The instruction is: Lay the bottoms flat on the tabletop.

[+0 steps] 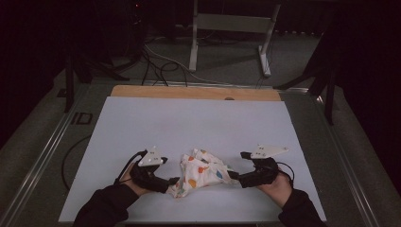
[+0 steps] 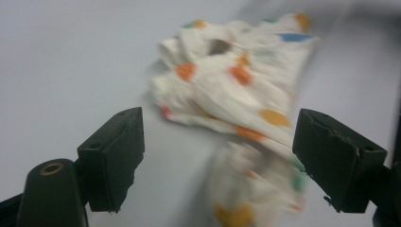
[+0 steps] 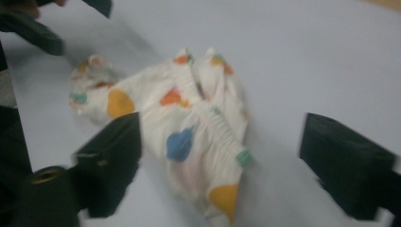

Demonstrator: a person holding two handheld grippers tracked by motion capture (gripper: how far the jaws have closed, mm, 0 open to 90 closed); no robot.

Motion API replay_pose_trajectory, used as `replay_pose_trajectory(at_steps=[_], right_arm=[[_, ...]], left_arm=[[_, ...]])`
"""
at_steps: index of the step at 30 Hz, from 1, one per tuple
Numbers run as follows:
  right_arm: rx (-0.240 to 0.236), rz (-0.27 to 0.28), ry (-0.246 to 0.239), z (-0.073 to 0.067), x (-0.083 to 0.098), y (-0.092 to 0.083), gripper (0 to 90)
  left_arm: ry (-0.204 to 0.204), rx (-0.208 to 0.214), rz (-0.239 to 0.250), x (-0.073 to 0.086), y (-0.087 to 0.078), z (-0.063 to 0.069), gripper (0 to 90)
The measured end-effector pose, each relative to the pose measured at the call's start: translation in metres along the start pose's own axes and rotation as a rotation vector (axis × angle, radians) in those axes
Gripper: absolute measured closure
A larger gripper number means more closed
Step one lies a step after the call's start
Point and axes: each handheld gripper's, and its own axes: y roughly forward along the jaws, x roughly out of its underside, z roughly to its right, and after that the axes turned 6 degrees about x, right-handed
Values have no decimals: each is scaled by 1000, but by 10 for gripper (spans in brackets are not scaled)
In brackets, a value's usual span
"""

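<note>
A small white cloth with coloured spots lies crumpled on the table's near middle.

Both hands low and apart, left tongs and right tongs gaping, tips facing inward.

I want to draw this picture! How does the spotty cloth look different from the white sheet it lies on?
The spotty cloth is crumpled and bunched up; the white sheet lies flat and smooth. The cloth is cream with orange, blue and green spots; the sheet is plain white. The cloth is small, between the left gripper and right gripper; the sheet covers most of the table. Both are pale.
</note>
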Motion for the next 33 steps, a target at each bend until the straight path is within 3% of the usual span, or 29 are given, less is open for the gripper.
replay_pose_trajectory(at_steps=[3, 5, 6, 7, 8, 9, 13, 17, 22, 23, 25, 28, 33], right_arm=[[31, 8, 20, 5, -7, 1, 104], [25, 13, 30, 8, -9, 3, 105], [25, 13, 30, 8, -9, 3, 105], [32, 20, 44, 11, -9, 6, 211], [29, 26, 59, 12, -8, 8, 262], [29, 26, 59, 12, -8, 8, 262], [82, -10, 136, 16, 3, 23, 433], [83, -45, 142, 16, 9, 33, 484], [53, -162, 174, 13, 22, 49, 521], [53, -162, 174, 13, 22, 49, 521], [32, -231, 179, 10, 29, 54, 536], [15, -268, 164, 8, 33, 57, 557], [22, -287, 139, 7, 34, 58, 750]], left_arm=[[-20, -2, -8, -9, 8, -14, 189], [-35, 11, -9, -14, 19, -27, 207], [-35, 11, -9, -14, 19, -27, 241], [-38, 19, -8, -15, 23, -31, 242], [-49, 18, -10, -16, 27, -34, 275], [-54, 29, -13, -16, 31, -37, 275], [-123, 45, -13, -11, 52, -51, 376], [-148, 42, -32, -7, 62, -55, 432], [-156, 57, -50, -4, 71, -54, 506], [-157, 61, -56, -3, 73, -53, 506], [-140, 59, -80, -3, 75, -52, 547], [-129, 68, -92, -4, 76, -50, 581], [-125, 66, -105, -6, 80, -49, 675]])
